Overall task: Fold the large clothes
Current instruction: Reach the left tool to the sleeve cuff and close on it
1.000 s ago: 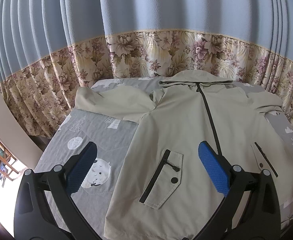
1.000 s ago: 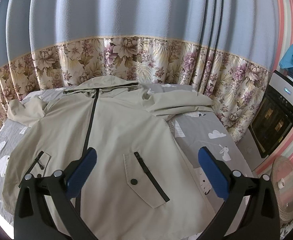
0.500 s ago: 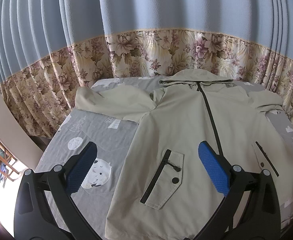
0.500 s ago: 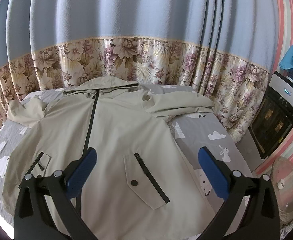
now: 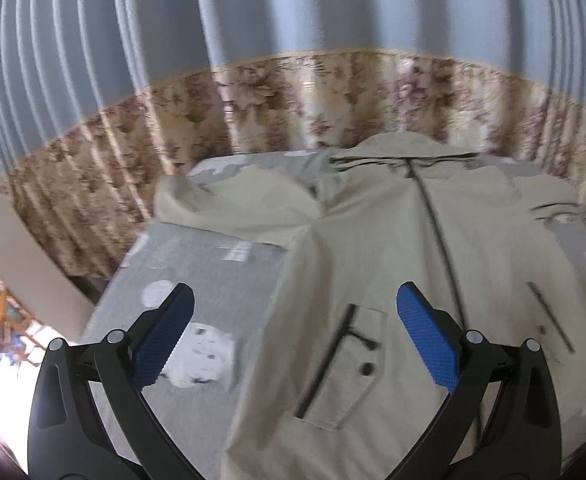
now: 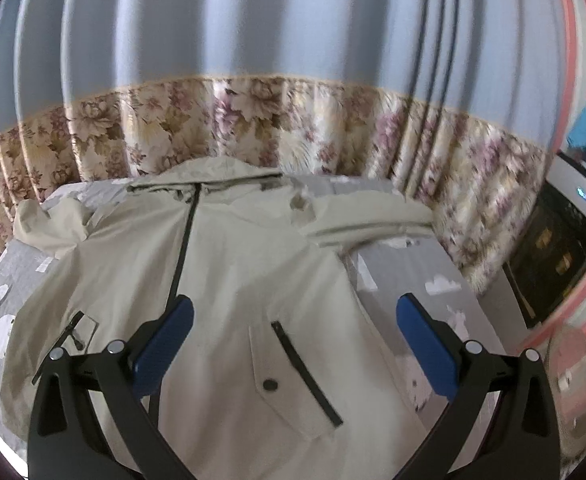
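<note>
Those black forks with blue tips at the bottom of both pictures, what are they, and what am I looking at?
They are hand-held grippers, one in each of a person's hands; no robot arm is involved. Each carries a wide-angle camera looking forward along its two fingers, so one picture comes from the left gripper and the other from the right gripper. The blue parts are finger pads. Both grippers are open and hold nothing. Ahead, a beige hooded jacket lies spread, front up, zipper closed, on a bed with a grey patterned sheet. Curtains hang behind. The job is to fold the jacket; no fold is made yet.
</note>
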